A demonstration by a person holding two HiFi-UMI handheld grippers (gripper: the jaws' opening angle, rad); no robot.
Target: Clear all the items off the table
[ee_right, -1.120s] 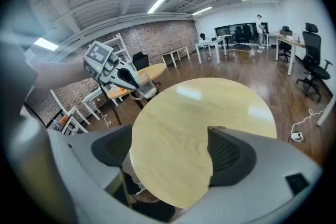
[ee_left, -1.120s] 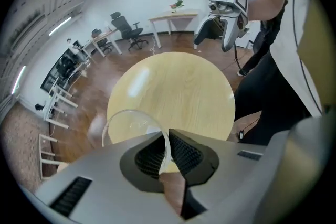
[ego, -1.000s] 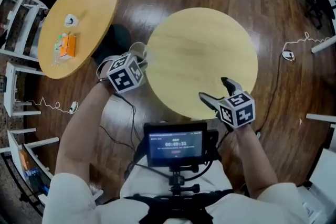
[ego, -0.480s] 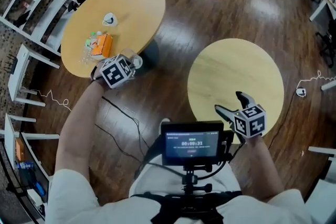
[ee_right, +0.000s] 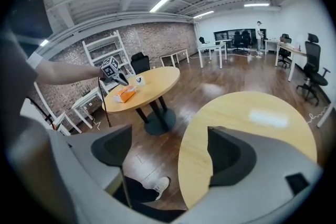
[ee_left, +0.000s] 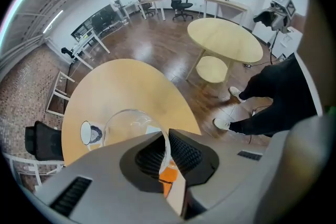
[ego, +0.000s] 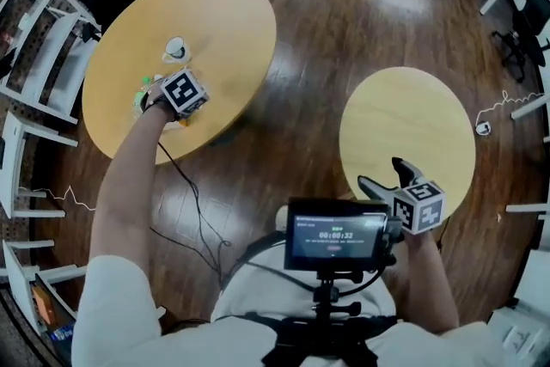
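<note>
My left claw [ee_left: 167,157] grips the glass [ee_left: 126,126] by its rim, likely for carrying over this bench [ee_left: 126,84]; right claw [ee_right: 170,155] gapes empty.

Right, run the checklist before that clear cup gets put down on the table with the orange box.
1. Grip: the left hand-held gripper is shut on the wall of the clear cup: ok.
2. Position: it hangs over the far table, near the orange box and the white cup: ok.
3. Free landing spot: the orange box shows right below the jaws: cannot tell.
4. The right hand-held gripper is open, nothing between its jaws: ok.
5. The smaller round table: no item shows on it: ok.
</note>
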